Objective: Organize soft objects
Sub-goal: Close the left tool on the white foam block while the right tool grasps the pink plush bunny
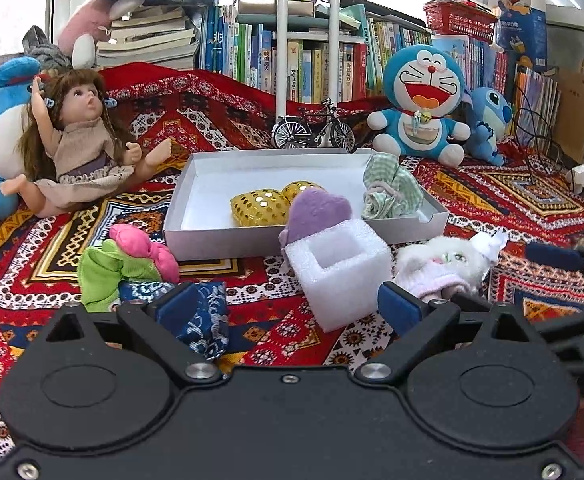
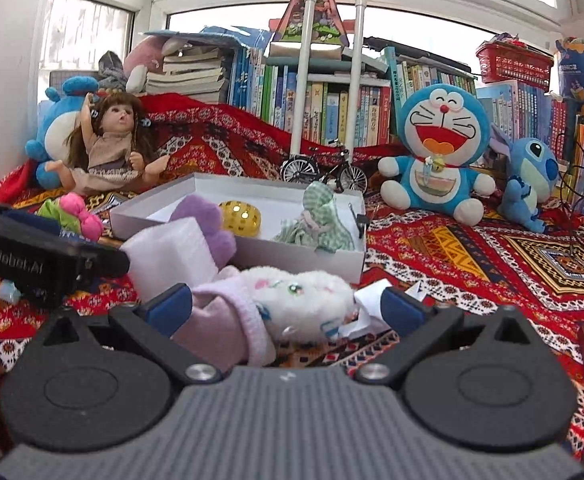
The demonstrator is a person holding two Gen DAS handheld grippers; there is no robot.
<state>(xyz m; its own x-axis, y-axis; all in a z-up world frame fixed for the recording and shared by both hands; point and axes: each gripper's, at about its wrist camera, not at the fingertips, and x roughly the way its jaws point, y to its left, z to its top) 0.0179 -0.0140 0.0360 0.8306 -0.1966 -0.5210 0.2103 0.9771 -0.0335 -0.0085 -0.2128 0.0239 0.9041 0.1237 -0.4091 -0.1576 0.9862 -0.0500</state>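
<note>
Right wrist view showed the right gripper [image 2: 288, 306], fingers spread around the white plush kitten [image 2: 299, 300] at lower centre, risking pinching only loose paper [image 2: 371, 300], while the left gripper [image 1: 288, 306] waited released.

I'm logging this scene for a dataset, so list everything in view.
box: 1, white, centre of cloth
sequin pouches: 2, gold, in box
checked cloth toy: 1, green-white, in box
heart: 1, purple, on box's front wall
foam cube: 1, white, before box
fluffy toy: 1, white-pink, between right tool's fingers
flower toy: 1, pink-green, left
patterned pouch: 1, blue, near left
doll: 1, left
model bicycle: 1, behind box
cat plush: 1, blue, right
left tool: open
right tool: open
</note>
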